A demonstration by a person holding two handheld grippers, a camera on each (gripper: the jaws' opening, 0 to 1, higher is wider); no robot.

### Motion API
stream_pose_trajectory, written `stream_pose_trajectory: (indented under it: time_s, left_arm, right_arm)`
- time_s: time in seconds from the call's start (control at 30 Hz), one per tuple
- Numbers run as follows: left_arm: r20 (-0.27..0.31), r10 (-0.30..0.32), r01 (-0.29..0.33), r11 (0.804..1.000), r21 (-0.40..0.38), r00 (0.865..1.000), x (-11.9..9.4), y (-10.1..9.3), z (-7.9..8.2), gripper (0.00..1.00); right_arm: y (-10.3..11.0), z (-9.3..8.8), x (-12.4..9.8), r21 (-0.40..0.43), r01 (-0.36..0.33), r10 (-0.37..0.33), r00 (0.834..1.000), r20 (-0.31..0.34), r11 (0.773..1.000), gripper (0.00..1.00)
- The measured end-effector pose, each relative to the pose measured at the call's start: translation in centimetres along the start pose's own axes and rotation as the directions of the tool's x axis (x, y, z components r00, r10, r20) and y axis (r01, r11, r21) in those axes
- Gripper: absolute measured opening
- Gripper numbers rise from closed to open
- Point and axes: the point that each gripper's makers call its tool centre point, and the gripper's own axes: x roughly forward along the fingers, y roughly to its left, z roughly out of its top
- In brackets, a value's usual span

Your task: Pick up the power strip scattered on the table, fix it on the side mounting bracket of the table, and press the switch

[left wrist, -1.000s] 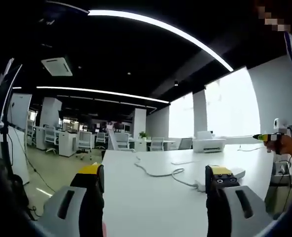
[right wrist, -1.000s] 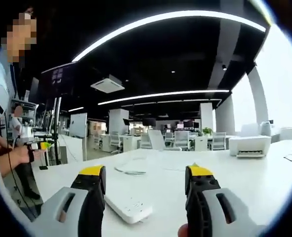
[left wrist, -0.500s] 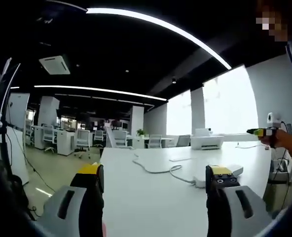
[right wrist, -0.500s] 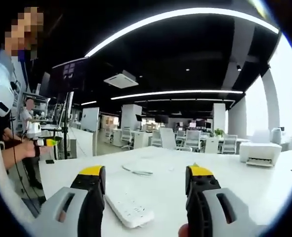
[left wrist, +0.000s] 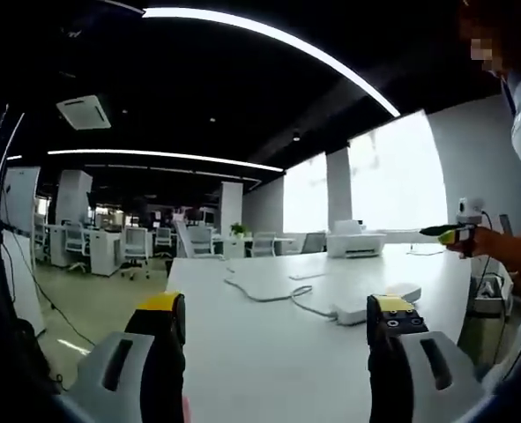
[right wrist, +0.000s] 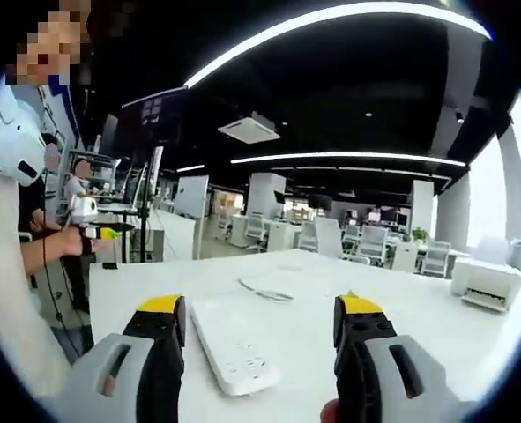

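With both my left gripper [left wrist: 278, 322] and right gripper [right wrist: 260, 322] spread and empty, the rigid, light-looking white plastic power strip [right wrist: 229, 348] lies flat on the white table [right wrist: 436, 317] just ahead; clamp across its long sides, expecting cable drag.

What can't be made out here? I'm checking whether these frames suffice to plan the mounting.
- Side mounting bracket: the white table top hides its sides, both views.
- White power strip: its switch is too small to read, right gripper view.
- Its white cable runs past the far edge, plug hidden, left gripper view.
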Motion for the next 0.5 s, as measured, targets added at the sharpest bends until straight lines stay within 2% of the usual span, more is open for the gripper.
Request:
stream_pose_trajectory:
  time_s: [0.07, 0.33, 0.5]
  left_arm:
    - [0.005, -0.022, 0.022, 0.999, -0.025, 1.0, 0.0, -0.3, 0.1, 0.88]
    - [-0.008, -0.03, 0.03, 0.999, -0.017, 1.0, -0.1, -0.4, -0.3, 0.88]
    - [-0.022, -0.024, 0.024, 1.0, -0.001, 0.999, -0.2, -0.5, -0.4, 0.88]
  right_arm:
    - [-0.2, -0.5, 0.1, 0.0, -0.002, 0.002, 1.0, -0.01, 1.0, 0.65]
    - [-0.1, -2.2, 0.8, 0.004, -0.056, 0.056, 0.998, -0.016, 0.998, 0.66]
    - [-0.5, -2.3, 0.7, 0.016, -0.072, 0.072, 0.997, 0.002, 0.997, 0.66]
